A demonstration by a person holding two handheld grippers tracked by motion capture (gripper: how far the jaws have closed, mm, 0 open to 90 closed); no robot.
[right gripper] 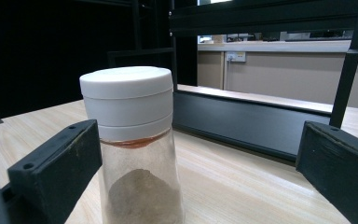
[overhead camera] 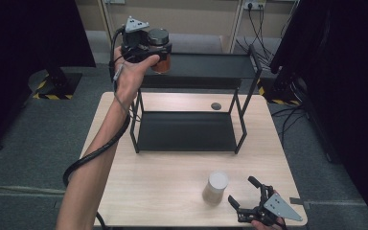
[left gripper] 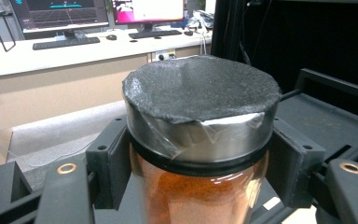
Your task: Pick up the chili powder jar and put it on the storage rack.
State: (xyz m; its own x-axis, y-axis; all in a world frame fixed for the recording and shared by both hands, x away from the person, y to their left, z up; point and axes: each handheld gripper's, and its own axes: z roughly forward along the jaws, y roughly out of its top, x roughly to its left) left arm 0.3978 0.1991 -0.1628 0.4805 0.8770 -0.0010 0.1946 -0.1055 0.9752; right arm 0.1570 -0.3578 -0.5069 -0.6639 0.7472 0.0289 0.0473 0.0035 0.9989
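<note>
My left gripper point(overhead camera: 157, 53) is raised at the left end of the black rack's top shelf point(overhead camera: 211, 64), shut on a jar of orange-brown powder point(overhead camera: 161, 63). In the left gripper view this jar point(left gripper: 200, 191) has a metal band and a dark foam-topped lid point(left gripper: 200, 86), with both jaws pressed against its sides. Near the table's front edge stands a clear jar with a white lid point(overhead camera: 215, 187) and a little brown powder inside. My right gripper point(overhead camera: 247, 190) is open just to its right. In the right gripper view the white-lidded jar point(right gripper: 133, 144) stands near the left jaw.
The black two-shelf rack has a lower shelf point(overhead camera: 187, 131) resting on the wooden table point(overhead camera: 163, 182). A small dark round disc point(overhead camera: 215, 106) lies on the table behind the lower shelf. Dark curtains and cables surround the table.
</note>
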